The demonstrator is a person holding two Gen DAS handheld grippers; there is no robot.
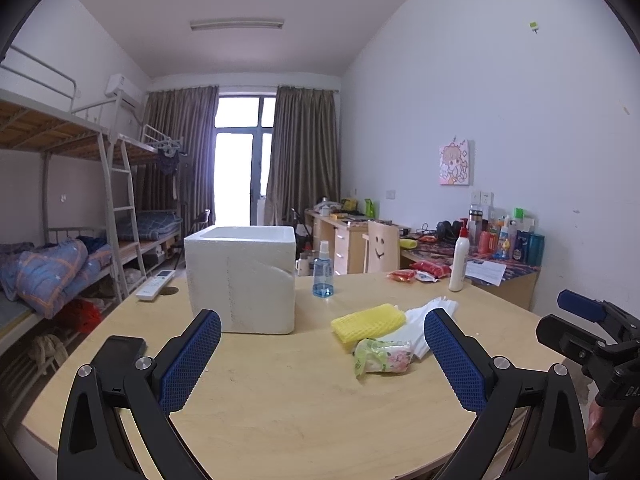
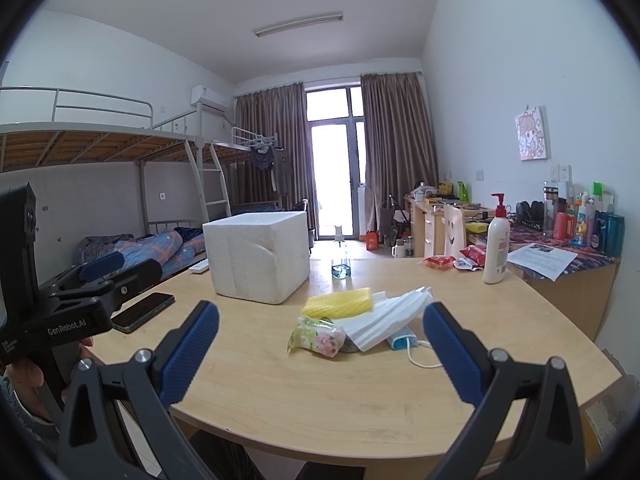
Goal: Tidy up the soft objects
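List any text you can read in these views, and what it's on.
"GenRobot.AI": side of the left gripper body.
"DA…": cut off, on the right gripper body.
Lotion bottle, printed sheet, snack packs, far bottles: too small or blurred.

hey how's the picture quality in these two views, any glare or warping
Left wrist view: balcony door blown out white, bunk bed rails bowed by the fisheye. Right wrist view: glare streaks the table behind the spray bottle, corners vignetted black.
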